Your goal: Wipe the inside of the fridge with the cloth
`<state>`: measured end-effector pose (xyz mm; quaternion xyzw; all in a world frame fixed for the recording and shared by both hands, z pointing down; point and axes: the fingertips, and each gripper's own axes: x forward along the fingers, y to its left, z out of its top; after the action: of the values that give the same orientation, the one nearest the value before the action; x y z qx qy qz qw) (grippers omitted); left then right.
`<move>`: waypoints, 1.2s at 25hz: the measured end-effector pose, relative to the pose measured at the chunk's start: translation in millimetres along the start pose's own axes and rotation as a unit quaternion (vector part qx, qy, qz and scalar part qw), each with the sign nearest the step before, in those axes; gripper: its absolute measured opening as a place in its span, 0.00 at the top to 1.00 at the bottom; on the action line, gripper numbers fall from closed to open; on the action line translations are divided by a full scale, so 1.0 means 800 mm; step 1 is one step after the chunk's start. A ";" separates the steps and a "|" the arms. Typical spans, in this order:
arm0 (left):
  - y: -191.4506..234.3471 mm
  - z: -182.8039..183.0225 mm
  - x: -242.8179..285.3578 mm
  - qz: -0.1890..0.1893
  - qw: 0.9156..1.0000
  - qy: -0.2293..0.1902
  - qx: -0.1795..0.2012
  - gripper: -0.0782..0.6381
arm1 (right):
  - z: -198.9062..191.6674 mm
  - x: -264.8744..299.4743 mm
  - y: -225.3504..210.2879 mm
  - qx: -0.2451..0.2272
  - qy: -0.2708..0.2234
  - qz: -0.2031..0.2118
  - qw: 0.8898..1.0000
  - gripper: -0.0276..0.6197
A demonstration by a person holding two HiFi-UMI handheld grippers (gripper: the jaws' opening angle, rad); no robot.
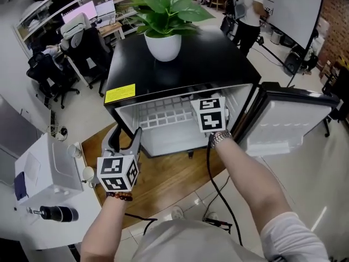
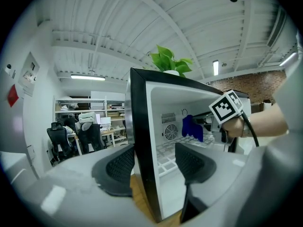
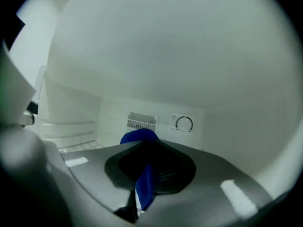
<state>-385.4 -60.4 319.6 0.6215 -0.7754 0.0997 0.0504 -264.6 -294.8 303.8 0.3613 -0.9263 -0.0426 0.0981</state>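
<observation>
Your right gripper (image 1: 211, 115) is reaching inside the open fridge (image 1: 180, 72), its jaws pinching together on the blue cloth (image 3: 141, 138). The cloth is bunching out ahead of the jaws and drooping between them, above the wire shelf (image 2: 164, 157). The back wall (image 3: 156, 113) is lying straight ahead, apart from the cloth, so contact probably means pushing forward. Your left gripper (image 2: 155, 167) is sitting outside, jaws apart, straddling the front edge of the fridge's left wall.

Open-plan office. Black chairs (image 1: 82, 56) and desks (image 1: 103, 15) are standing left of the potted plant (image 1: 163, 21); a whiteboard (image 1: 297, 10) is standing right of it, before a brick wall (image 1: 334, 4); a wooden board (image 1: 163, 182) is lying below it.
</observation>
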 end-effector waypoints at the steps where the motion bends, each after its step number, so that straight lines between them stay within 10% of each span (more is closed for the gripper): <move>1: -0.001 0.000 0.000 -0.002 1.000 -0.001 0.001 0.51 | 0.005 -0.003 0.017 -0.001 -0.006 0.016 1.000 0.91; 13: -0.002 -0.001 -0.005 -0.022 1.000 -0.005 0.011 0.51 | 0.005 0.032 0.207 -0.042 0.009 0.154 0.987 0.91; 30: 0.000 0.001 -0.007 -0.025 0.999 -0.016 0.011 0.51 | -0.054 0.063 0.203 -0.109 0.113 0.131 0.979 0.91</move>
<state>-384.1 -55.1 317.8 0.6430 -0.7590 0.0968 0.0339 -399.3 -210.0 377.6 0.2268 -0.9382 -0.0888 0.2460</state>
